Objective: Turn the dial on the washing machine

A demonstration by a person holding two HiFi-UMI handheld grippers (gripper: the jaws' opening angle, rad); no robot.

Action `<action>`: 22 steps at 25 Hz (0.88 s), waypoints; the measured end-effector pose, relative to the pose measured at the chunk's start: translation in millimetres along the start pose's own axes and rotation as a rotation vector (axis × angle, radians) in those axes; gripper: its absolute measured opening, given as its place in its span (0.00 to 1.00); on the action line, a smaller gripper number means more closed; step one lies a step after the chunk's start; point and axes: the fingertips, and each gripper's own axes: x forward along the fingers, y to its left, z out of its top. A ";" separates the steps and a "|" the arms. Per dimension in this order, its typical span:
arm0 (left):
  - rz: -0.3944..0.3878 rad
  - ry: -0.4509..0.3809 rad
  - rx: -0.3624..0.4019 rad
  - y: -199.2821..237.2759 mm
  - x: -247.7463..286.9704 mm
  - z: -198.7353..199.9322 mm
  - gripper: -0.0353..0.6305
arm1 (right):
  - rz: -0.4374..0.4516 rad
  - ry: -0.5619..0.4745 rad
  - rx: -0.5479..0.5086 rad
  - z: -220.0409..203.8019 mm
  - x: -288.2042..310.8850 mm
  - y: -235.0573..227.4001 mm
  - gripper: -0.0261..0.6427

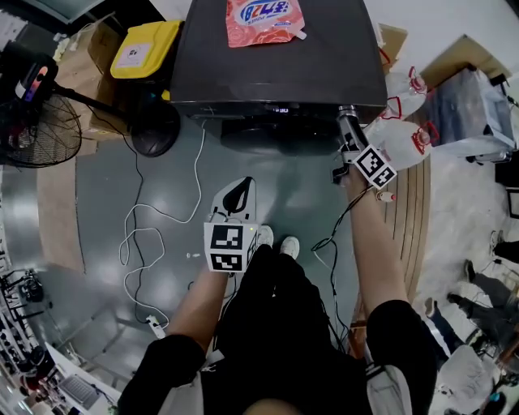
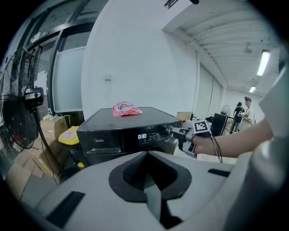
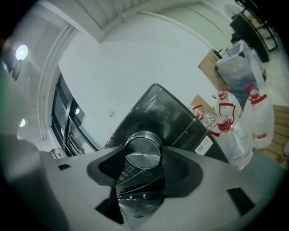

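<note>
The black washing machine [image 1: 276,65] stands ahead of me, its display [image 2: 142,136] lit. Its silver dial [image 3: 143,151] sits at the right end of the front panel. My right gripper [image 1: 349,121] reaches out to that corner, and in the right gripper view the right gripper [image 3: 141,170] has its jaws closed round the dial's sides. From the left gripper view the right gripper [image 2: 181,134] shows at the panel's right end. My left gripper [image 1: 237,190] hangs low and back from the machine, over the floor; the left gripper [image 2: 149,180] has its jaws together with nothing in them.
A pink detergent bag [image 1: 263,20] lies on the machine's top. A yellow-lidded bin [image 1: 146,49] and a floor fan [image 1: 36,121] stand at the left. White plastic bags [image 1: 413,121] sit at the right. A white cable [image 1: 162,219] snakes over the grey floor.
</note>
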 end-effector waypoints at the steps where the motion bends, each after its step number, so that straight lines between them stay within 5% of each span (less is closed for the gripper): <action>1: 0.000 0.002 0.001 0.3 0.4 -0.6 0.07 | 0.015 -0.013 0.055 -0.5 0.1 -1.1 0.42; 5: 0.000 0.009 0.003 2.6 1.6 -3.8 0.07 | 0.073 -0.074 0.259 -0.8 -0.7 -5.5 0.42; 16: -0.003 0.013 0.002 5.2 4.9 -2.1 0.07 | 0.083 -0.104 0.335 -1.0 -0.7 -6.4 0.43; 22: -0.003 0.017 0.004 3.9 7.7 -7.1 0.07 | 0.127 -0.153 0.586 -3.6 -2.2 -14.2 0.43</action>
